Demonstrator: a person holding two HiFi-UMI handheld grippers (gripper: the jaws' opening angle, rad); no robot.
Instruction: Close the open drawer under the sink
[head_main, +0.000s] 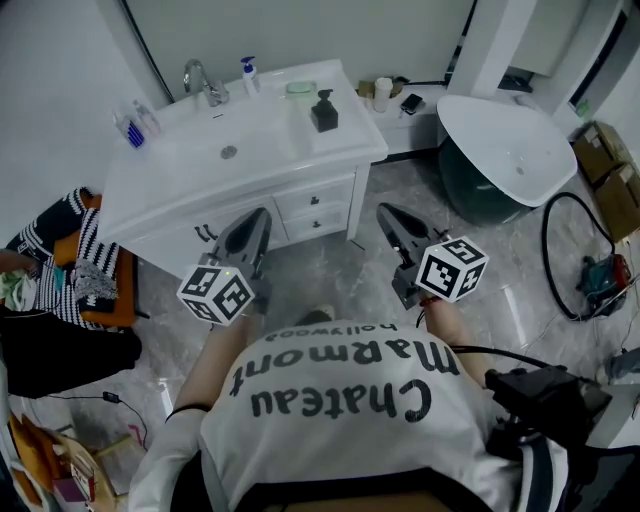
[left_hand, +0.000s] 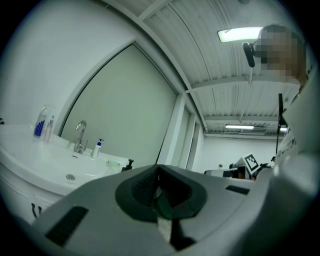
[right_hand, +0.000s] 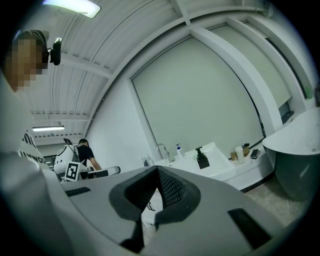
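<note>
Drawer (head_main: 313, 199) ahead between left fingers (head_main: 250, 235), right fingers (head_main: 398, 228)

Left tool (head_main: 261, 214) and right tool (head_main: 386, 211) closed, level.

A: Head view?
B: Above, facing steeply down; sink (head_main: 250, 140) ahead, near.
A: Gripper views?
B: Level, before the sink, facing it. All three views share its faucet (head_main: 200, 80).

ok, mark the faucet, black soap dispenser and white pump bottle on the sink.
faucet (head_main: 195, 75), head view, on its curved spout.
black soap dispenser (head_main: 324, 115), head view, on its body.
white pump bottle (head_main: 249, 79), head view, on its body.
</note>
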